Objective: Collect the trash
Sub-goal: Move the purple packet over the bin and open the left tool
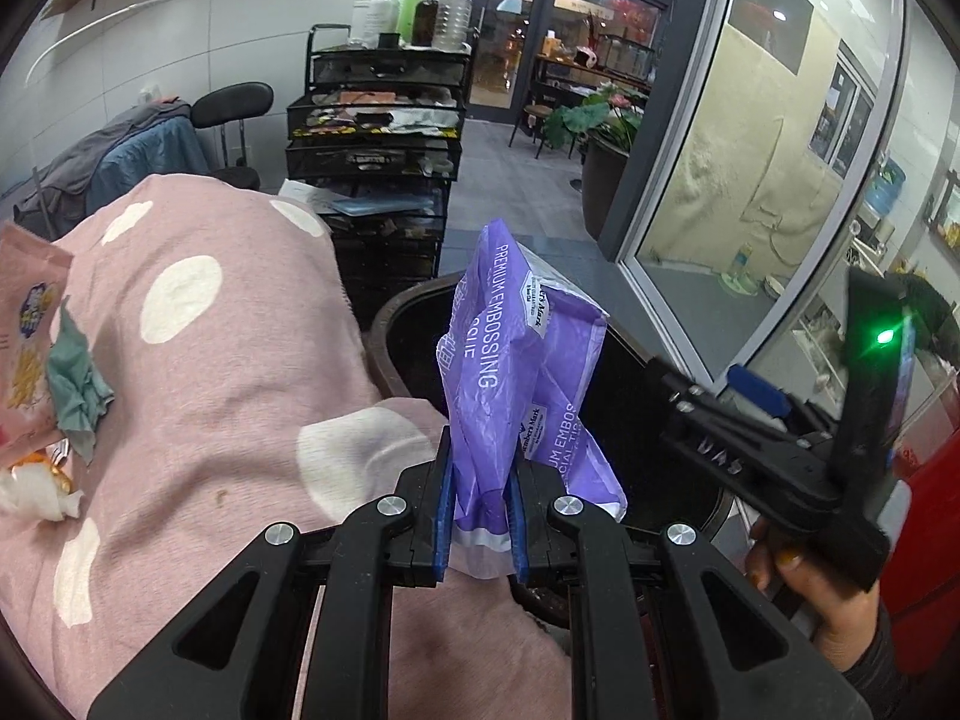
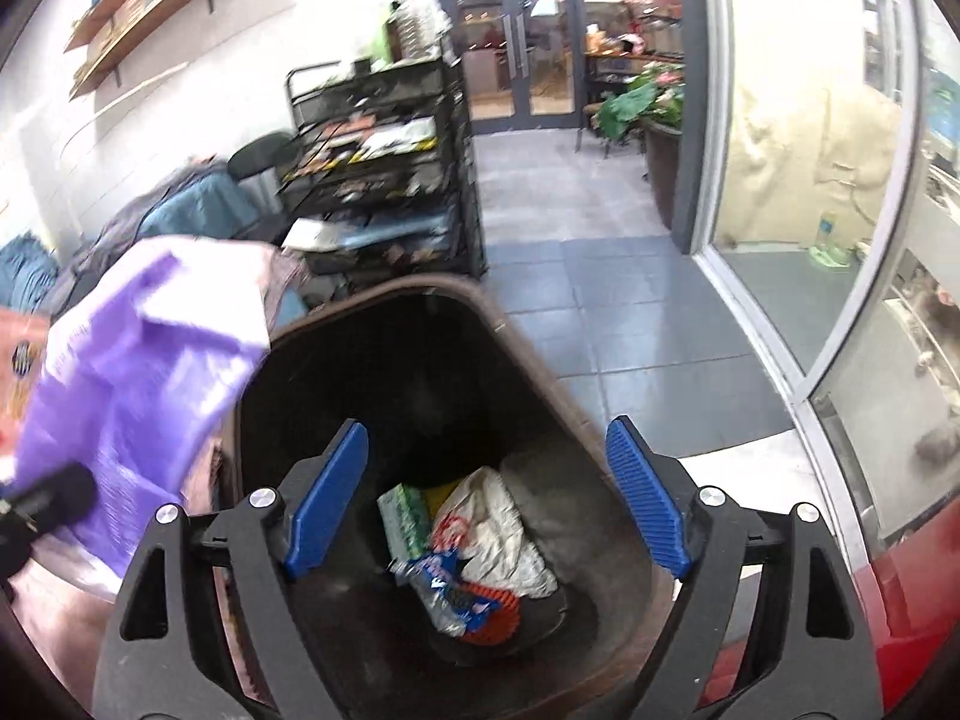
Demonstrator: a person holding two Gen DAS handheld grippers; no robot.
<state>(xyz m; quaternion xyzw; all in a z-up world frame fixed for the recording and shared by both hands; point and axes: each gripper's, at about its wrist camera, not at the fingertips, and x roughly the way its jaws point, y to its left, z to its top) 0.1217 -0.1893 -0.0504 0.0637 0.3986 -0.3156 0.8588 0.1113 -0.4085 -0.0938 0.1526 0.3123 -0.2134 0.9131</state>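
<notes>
Left hand-held gripper (image 1: 480,516) is clamped on a crumpled purple wrapper (image 1: 522,384), holding it up right over the near rim of the dark trash bin (image 2: 336,324). Right hand-held gripper (image 2: 486,498) hangs wide open with nothing in it, straight above the wrappers (image 2: 474,552) at the bin's bottom.

Purple wrapper (image 2: 132,360) motion-blurred in right view, print unreadable; pink packet (image 1: 27,348) cut by edge, perhaps snack.

I count one purple bag (image 1: 516,372), one bin (image 2: 336,348) holding about three wrappers (image 2: 480,546), one pink packet (image 1: 24,348), one teal scrap (image 1: 75,384), roughly six bottles (image 1: 420,6).
</notes>
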